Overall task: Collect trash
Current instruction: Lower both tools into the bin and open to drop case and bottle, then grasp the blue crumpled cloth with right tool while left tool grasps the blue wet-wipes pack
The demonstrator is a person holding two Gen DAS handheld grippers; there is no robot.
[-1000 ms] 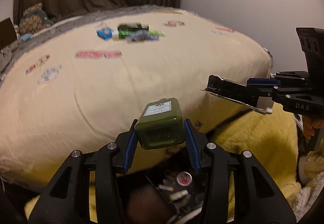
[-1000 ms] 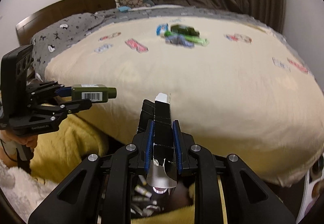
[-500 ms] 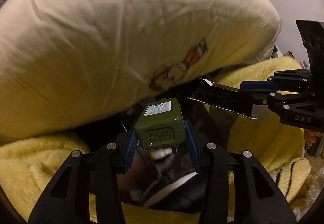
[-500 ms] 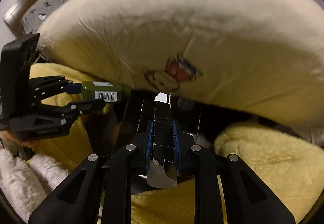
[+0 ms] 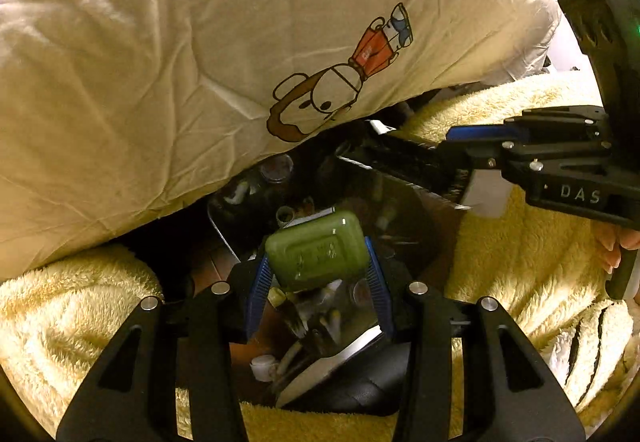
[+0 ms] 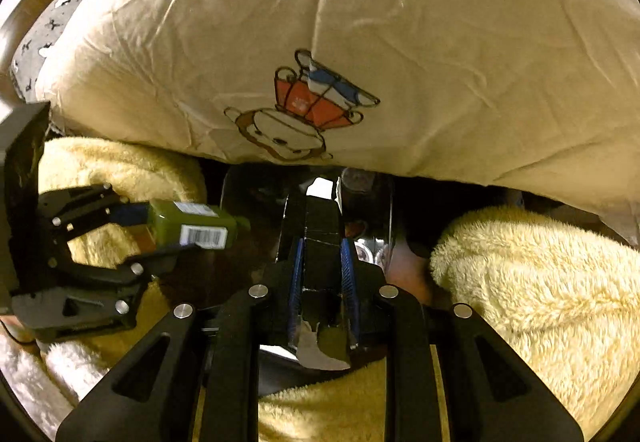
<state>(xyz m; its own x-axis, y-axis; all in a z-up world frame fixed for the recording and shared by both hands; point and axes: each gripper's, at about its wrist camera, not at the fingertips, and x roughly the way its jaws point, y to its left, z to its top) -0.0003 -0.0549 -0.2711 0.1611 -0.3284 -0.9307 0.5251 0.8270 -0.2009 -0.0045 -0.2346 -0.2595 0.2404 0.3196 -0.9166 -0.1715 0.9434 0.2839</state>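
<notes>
Writing is pretty scarce, so it gets noted as it turns up. Nearest in the left wrist view, the left tool is pinched on a small green bottle, blue pads pressed against both its sides, bottom end facing the camera. Embossed characters are stamped into that green base but can't be read. In the right wrist view the same bottle is seen side-on, with a white barcode sticker on it and a second small white label on top, print too tiny to make out.

The right tool is clamped on a flattened black carton, silver lining showing at the torn end closest to the camera. From the left wrist view that carton is held out sideways, and "DAS" is printed in pale letters on the black body of the right tool. Fingers of a hand are glimpsed at the right edge.

Just below and beyond both tools a dark bin is open, with a jumble of small tubes, caps and scraps inside, nothing legible. It's hemmed in by a fluffy yellow blanket.

Farthest back, a cream duvet hangs over the edge of the bed, printed with a cartoon monkey beside a red cup; faint marks on the cup can't be read.
</notes>
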